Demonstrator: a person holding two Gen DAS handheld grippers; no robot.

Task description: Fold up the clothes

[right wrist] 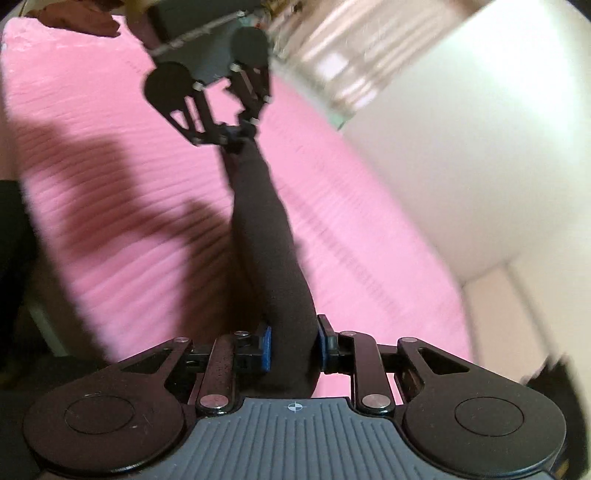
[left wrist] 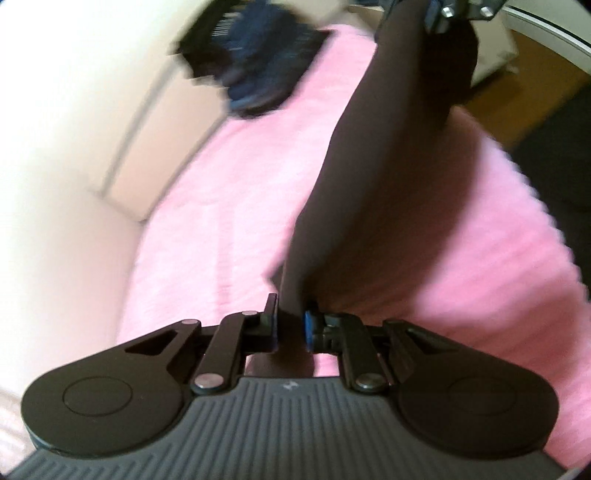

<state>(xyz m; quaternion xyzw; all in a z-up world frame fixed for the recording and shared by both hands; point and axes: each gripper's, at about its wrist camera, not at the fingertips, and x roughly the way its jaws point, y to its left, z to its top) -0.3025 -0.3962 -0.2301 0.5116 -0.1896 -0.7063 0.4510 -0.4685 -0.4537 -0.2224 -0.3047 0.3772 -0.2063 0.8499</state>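
Observation:
A long dark brown garment (left wrist: 369,166) is stretched in the air between my two grippers, above a pink ribbed bed cover (left wrist: 221,184). My left gripper (left wrist: 291,328) is shut on one end of it. My right gripper (right wrist: 294,349) is shut on the other end, and the cloth (right wrist: 266,229) runs away from it to the left gripper (right wrist: 236,142), seen at the top of the right wrist view. The right gripper (left wrist: 448,16) shows at the top of the left wrist view. The garment casts a shadow on the cover (right wrist: 110,206).
A blurred pile of dark blue and black clothes (left wrist: 255,59) lies on the far end of the pink cover. White walls (left wrist: 55,147) border the bed. A reddish cloth (right wrist: 81,18) lies at the cover's far edge. Wooden floor (left wrist: 535,74) shows beyond.

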